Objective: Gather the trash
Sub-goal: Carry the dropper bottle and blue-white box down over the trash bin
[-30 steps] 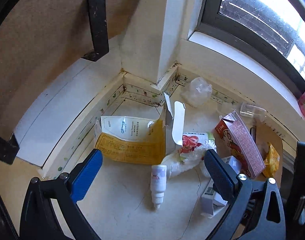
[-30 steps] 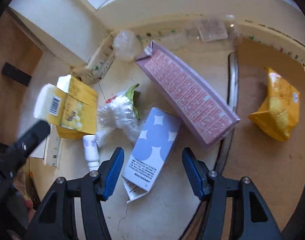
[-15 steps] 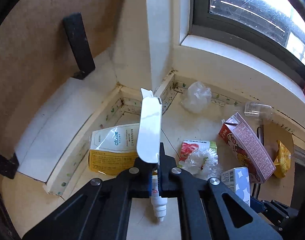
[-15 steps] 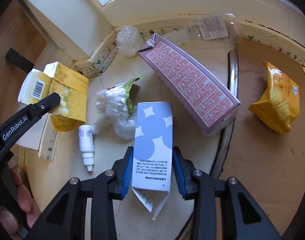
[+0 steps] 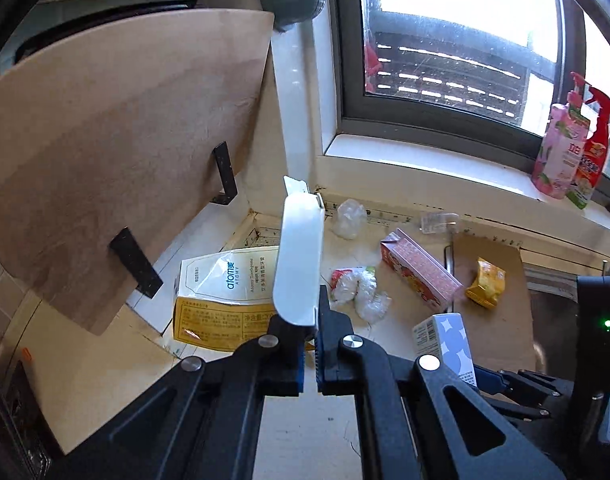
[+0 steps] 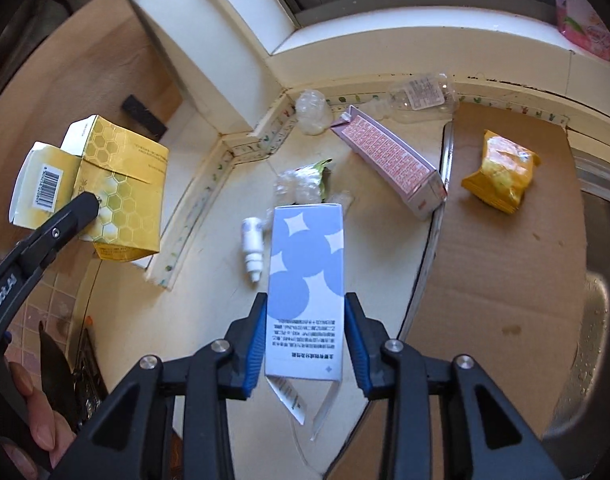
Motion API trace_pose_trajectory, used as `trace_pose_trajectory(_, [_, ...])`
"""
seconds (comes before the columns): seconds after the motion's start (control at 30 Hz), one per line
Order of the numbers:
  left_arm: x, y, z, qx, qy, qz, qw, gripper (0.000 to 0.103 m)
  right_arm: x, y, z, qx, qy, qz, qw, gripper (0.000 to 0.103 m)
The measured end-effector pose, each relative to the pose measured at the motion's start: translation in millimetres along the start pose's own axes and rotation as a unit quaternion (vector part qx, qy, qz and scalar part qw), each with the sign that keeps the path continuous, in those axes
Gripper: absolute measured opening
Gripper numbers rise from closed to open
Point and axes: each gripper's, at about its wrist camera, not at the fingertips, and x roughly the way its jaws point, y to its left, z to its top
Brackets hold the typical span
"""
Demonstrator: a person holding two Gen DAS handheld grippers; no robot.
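My left gripper (image 5: 311,344) is shut on the yellow and white box (image 5: 225,304) by its white flap (image 5: 299,256) and holds it raised above the counter; the box also shows in the right wrist view (image 6: 117,188). My right gripper (image 6: 305,340) is shut on the blue and white carton (image 6: 305,280), lifted off the counter; the carton also shows in the left wrist view (image 5: 445,344). A pink carton (image 6: 389,164), a yellow snack bag (image 6: 501,172), crumpled plastic wrap (image 6: 301,188), a small white dropper bottle (image 6: 252,246) and a clear plastic bottle (image 6: 421,96) lie on the counter.
A cardboard sheet (image 6: 505,264) covers the right side beside a metal sink rim (image 6: 597,184). A wooden board (image 5: 105,140) leans at the left wall. Pink and red spray bottles (image 5: 569,148) stand on the window sill. A crumpled clear bag (image 6: 313,112) lies in the corner.
Both grippers have closed and lifted: the left raised the yellow box by its flap, the right gripped the blue carton and pulled it up and back from the counter.
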Motion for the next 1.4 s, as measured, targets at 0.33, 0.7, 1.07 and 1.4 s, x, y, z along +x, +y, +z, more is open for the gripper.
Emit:
trace_pose_trajectory(0.33, [-129.2, 18.5, -52.3, 0.017, -0.027, -0.030, 0.9990, 0.001, -81.3, 32.9, -73.1, -0.010, -0.043, 0.005, 0.999, 0.037])
trace_pose_trajectory(0.7, [-248.8, 63.2, -147.9, 0.009, -0.044, -0.070, 0.9965, 0.001, -145.0, 98.7, -189.0, -0.037, -0.063, 0.008, 0.997, 0.036])
trace_pose_trajectory(1.07, [-285.2, 109.0, -252.6, -0.025, 0.005, -0.143, 0.9894, 0.002, -137.5, 127.0, -294.3, -0.045, -0.024, 0.014, 0.999, 0.036])
trace_pose_trajectory(1.4, [-181.8, 122.7, -343.3, -0.076, 0.139, -0.181, 0.9707, 0.002, -45.0, 105.8, -343.6, -0.052, 0.060, -0.001, 0.997, 0.036])
